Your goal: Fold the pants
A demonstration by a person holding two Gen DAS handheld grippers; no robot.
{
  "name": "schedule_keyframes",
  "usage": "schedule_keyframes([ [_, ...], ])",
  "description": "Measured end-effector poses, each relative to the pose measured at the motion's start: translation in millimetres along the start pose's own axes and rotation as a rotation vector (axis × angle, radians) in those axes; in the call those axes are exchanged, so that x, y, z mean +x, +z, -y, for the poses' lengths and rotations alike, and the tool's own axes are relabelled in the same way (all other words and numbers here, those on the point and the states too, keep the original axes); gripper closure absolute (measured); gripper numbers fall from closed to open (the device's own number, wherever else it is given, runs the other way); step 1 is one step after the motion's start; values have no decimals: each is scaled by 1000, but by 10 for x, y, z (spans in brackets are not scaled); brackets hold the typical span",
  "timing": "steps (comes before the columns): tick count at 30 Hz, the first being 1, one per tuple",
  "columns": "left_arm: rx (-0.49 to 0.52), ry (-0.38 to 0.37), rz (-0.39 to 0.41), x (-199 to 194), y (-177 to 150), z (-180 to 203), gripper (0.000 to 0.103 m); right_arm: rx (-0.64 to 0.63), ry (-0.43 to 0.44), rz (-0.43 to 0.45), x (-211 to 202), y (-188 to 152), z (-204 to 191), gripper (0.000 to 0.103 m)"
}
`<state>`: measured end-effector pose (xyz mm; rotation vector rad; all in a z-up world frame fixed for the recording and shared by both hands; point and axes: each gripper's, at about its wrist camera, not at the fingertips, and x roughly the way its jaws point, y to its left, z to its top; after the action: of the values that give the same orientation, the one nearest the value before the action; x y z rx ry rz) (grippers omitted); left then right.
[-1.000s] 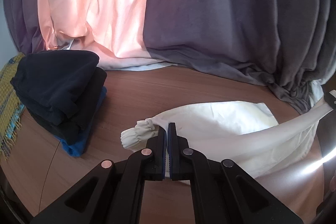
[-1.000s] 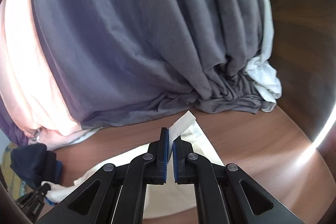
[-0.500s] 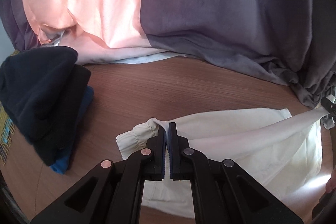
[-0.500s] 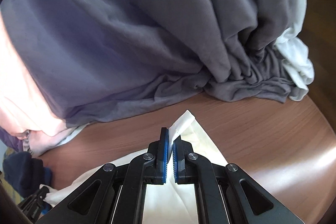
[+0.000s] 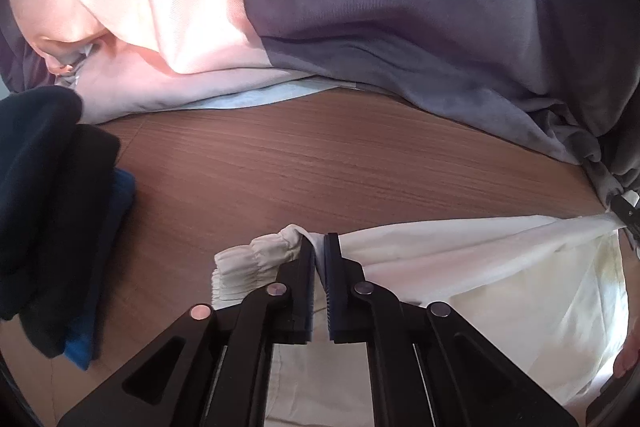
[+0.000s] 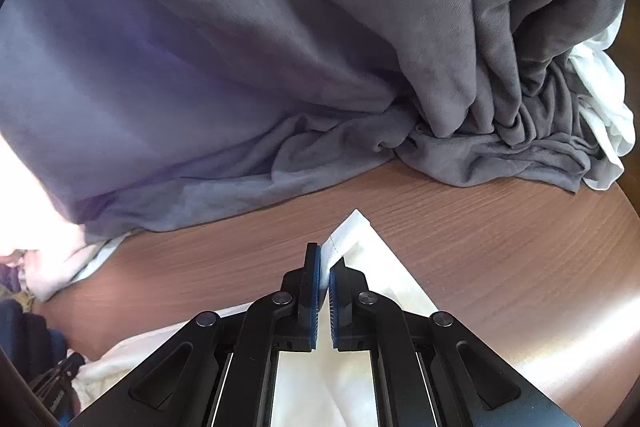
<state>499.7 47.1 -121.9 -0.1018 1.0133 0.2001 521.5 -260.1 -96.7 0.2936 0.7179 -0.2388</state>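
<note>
One pair of cream pants [image 5: 460,267] lies across the lower frame on the wooden table [image 5: 320,167] — two grippers hold it: the left gripper [image 5: 320,247] clamped beside the gathered waistband, the right gripper [image 6: 324,259] clamped on a hem corner, both pointing toward the grey curtain [image 6: 280,47]

Wooden table [image 5: 320,163] carries cream pants [image 5: 500,291], dark folded clothes [image 5: 48,211], grey curtain hem [image 6: 320,155].

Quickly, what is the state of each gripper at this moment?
Left gripper: closed, holding the elastic waistband end of the cream pants.
Right gripper: closed, holding a hemmed corner of the same pants.
</note>
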Motion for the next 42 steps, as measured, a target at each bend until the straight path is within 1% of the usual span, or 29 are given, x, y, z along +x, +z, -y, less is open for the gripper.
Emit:
schedule_keyframes([
  [1,8,-1,2,17,12,20,86,3,0,-1,30,5,1,98],
  [2,19,-5,12,9,23,43,76,4,-1,-3,54,12,-3,96],
  [3,32,-6,25,-8,31,56,68,3,-12,-13,81,19,-8,86],
  [4,50,0,50,-49,33,77,51,6,-17,-19,89,23,-8,67],
  [5,72,10,81,-111,30,98,43,6,-14,-15,75,19,-1,60],
  [6,100,11,118,-189,24,123,43,0,-15,8,15,10,-1,59],
  [7,128,6,138,-239,29,144,42,-13,-26,28,-35,4,-10,59],
  [8,165,-3,159,-294,25,166,39,-37,-39,58,-113,-7,-28,59],
  [10,214,0,167,-338,25,168,38,-59,-50,90,-249,-22,-40,59],
  [12,250,-3,169,-381,-27,125,38,-71,-37,103,-373,-46,-36,59],
  [14,266,12,161,-411,-90,43,38,-89,-54,115,-528,-132,-18,59],
  [16,253,18,157,-472,-195,-54,38,-90,-59,120,-664,-254,19,59],
  [19,276,34,177,-628,-448,-74,38,-71,-76,143,-870,-476,91,59],
  [20,285,40,184,-655,-499,-68,38,-59,-76,144,-935,-562,120,59],
  [21,299,44,193,-699,-575,-57,38,-34,-57,135,-1005,-674,175,59],
  [24,315,56,206,-783,-744,-8,38,5,-13,83,-1079,-882,312,59],
  [26,316,48,200,-816,-837,17,38,22,-19,29,-1069,-1009,440,59],
  [28,327,41,198,-821,-911,70,38,47,-20,3,-1057,-1080,555,59],
  [30,358,59,192,-785,-983,143,38,75,-19,-7,-1044,-1115,642,59],
  [32,378,76,180,-733,-1028,182,38,99,-5,5,-1031,-1118,728,59],
  [36,384,85,153,-622,-1061,235,38,124,-16,-4,-958,-1116,825,59],
  [38,392,84,144,-582,-1082,258,38,140,-5,-7,-917,-1125,841,59],
  [41,408,90,130,-525,-1108,298,38,186,30,-55,-790,-1123,908,59],
  [42,412,92,129,-515,-1109,311,38,201,33,-71,-758,-1130,928,57],
])
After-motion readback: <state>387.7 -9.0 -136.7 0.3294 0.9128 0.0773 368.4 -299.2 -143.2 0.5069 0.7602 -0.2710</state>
